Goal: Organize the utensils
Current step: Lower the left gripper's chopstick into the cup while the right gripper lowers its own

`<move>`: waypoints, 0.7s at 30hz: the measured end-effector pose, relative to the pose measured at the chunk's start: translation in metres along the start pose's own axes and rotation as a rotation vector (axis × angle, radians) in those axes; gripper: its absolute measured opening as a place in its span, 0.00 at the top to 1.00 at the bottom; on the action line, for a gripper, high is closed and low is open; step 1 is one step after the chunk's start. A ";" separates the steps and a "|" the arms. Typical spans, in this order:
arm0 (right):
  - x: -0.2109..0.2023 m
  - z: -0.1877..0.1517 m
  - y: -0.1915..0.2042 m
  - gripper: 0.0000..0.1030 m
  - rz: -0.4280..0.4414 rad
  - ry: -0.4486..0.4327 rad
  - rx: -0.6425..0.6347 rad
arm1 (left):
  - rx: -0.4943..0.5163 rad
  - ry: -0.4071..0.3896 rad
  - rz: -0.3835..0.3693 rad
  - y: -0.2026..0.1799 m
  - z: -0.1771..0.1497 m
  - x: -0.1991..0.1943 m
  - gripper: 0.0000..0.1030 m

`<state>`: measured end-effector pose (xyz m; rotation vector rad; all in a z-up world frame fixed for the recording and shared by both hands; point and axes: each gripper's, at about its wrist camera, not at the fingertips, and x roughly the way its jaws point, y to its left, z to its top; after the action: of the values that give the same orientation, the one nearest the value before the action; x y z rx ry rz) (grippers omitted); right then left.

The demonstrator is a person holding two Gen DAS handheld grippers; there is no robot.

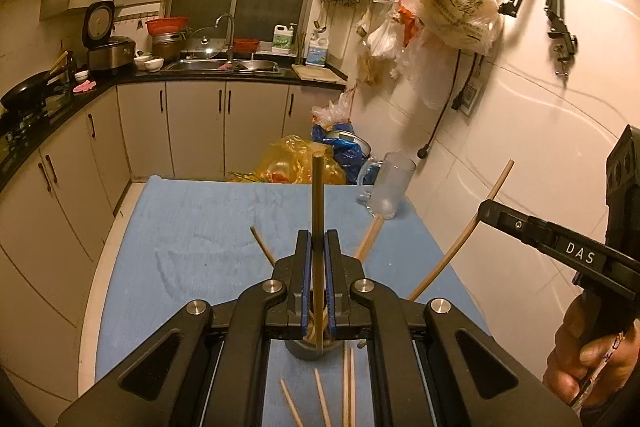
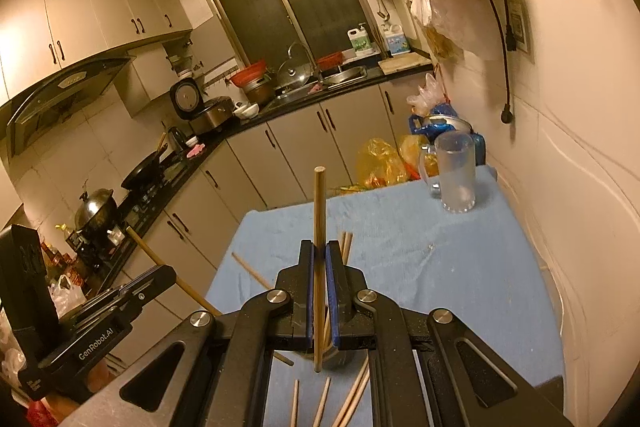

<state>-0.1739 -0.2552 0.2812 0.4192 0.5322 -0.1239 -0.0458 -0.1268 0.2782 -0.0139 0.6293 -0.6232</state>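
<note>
My left gripper (image 1: 318, 247) is shut on a dark wooden chopstick (image 1: 318, 211) that stands upright, its lower end over a dark round holder (image 1: 314, 349) just below the jaws. My right gripper (image 2: 319, 255) is shut on a pale wooden chopstick (image 2: 319, 227), also upright, its tip by the same holder (image 2: 334, 357). Several loose chopsticks (image 1: 348, 387) lie on the blue cloth (image 1: 200, 227) around the holder. The right gripper also shows in the left wrist view (image 1: 486, 211), holding its pale chopstick (image 1: 456, 247). The left gripper shows in the right wrist view (image 2: 170, 273).
A frosted glass mug (image 1: 390, 189) stands at the table's far right corner, also in the right wrist view (image 2: 456, 173). Plastic bags (image 1: 304, 163) sit beyond the far edge. The tiled wall (image 1: 540, 131) runs close along the right. Kitchen cabinets (image 1: 80, 155) are on the left.
</note>
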 end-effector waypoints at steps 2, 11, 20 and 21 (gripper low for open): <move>0.007 0.005 -0.001 0.94 0.005 -0.002 0.008 | -0.003 0.002 0.009 0.001 0.003 0.007 0.94; 0.049 0.009 -0.003 0.94 -0.010 0.044 -0.009 | -0.049 0.027 0.037 0.010 0.004 0.037 0.94; 0.063 0.005 -0.010 0.94 -0.003 0.065 -0.013 | -0.040 -0.019 0.017 0.005 0.019 0.024 0.94; 0.064 0.004 -0.010 0.94 -0.003 0.066 -0.014 | -0.038 -0.019 0.018 0.005 0.019 0.024 0.94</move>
<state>-0.1193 -0.2662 0.2483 0.4097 0.5986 -0.1096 -0.0170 -0.1394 0.2799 -0.0492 0.6223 -0.5933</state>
